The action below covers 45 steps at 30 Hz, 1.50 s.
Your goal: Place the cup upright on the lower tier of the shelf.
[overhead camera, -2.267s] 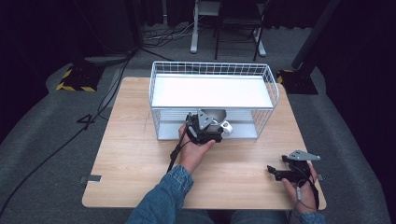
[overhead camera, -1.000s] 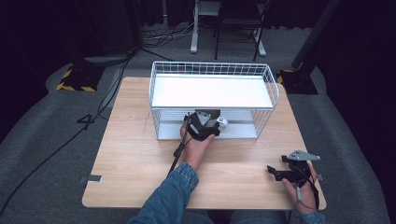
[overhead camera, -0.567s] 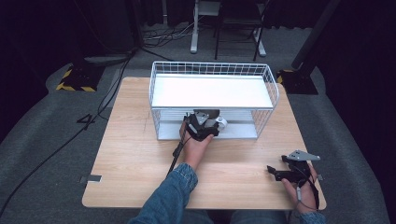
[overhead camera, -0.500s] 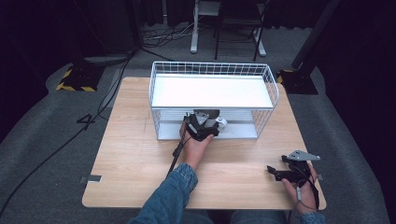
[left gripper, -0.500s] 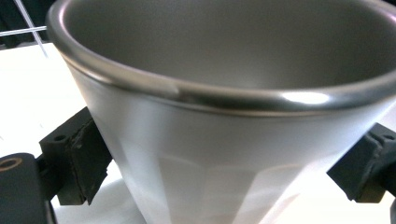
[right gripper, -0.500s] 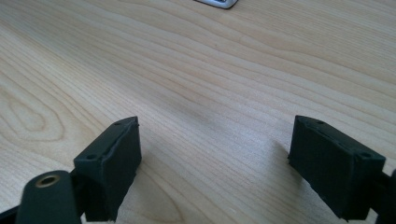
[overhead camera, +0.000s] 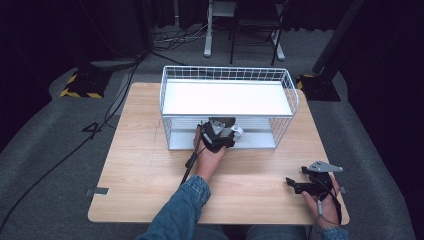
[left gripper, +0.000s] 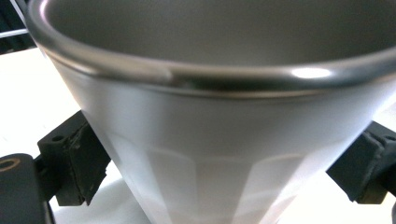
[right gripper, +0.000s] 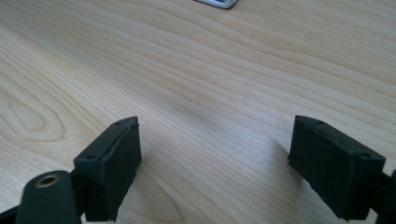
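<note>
The left gripper [overhead camera: 231, 131] clamps a metal cup [left gripper: 219, 116] at the wire basket's [overhead camera: 227, 75] front wall, while the right gripper [overhead camera: 300, 184] rests spread wide near the tabletop's [overhead camera: 140, 165] front right corner.

Dim dark surroundings, brightly lit wooden table [overhead camera: 150, 165]; glare washing out the white basket [overhead camera: 227, 97] floor; metal cup [left gripper: 219, 140] between the jaws blurred, highlight on its rim; soft shadows beside the jaws

A white wire basket [overhead camera: 290, 95] stands on a wooden table [overhead camera: 140, 165] over grey carpet [overhead camera: 45, 150].
</note>
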Tool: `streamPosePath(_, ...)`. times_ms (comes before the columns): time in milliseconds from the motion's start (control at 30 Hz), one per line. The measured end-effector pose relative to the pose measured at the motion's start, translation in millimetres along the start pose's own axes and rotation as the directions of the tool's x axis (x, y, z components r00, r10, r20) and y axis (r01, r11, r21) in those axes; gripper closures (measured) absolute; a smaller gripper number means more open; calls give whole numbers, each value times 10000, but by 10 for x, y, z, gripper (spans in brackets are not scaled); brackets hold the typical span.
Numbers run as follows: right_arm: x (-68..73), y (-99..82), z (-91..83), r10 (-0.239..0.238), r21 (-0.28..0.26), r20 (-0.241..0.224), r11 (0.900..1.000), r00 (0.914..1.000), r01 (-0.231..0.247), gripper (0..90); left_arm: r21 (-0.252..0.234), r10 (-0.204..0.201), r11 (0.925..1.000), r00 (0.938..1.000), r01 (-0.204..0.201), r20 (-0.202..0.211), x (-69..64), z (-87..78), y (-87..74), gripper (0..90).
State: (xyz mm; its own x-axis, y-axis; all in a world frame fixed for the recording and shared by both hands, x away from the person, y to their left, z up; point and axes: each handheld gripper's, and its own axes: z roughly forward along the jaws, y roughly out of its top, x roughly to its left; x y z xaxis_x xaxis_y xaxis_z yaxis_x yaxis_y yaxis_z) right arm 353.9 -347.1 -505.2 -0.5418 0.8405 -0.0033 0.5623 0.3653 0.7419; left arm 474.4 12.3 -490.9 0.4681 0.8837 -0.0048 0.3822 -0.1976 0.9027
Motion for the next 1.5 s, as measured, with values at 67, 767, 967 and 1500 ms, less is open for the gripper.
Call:
streamPosePath(67,0,0,0,0,0,-1,10000,10000,0,167,22,-241,9997,9996,241,153,-6,9,-1,75)
streamPosePath(767,1,0,-1,-4,0,-4,10000,10000,4,168,17,-55,10000,9960,54,889,54,-220,4,0)
streamPosePath(967,1,0,-1,-3,1,-3,10000,10000,3,168,-127,-91,9999,9946,105,1032,84,-361,-12,0)
streamPosePath(1500,23,13,13,-129,13,-151,9999,9998,129,166,-447,68,9990,9947,-23,1027,101,-985,-2,0)
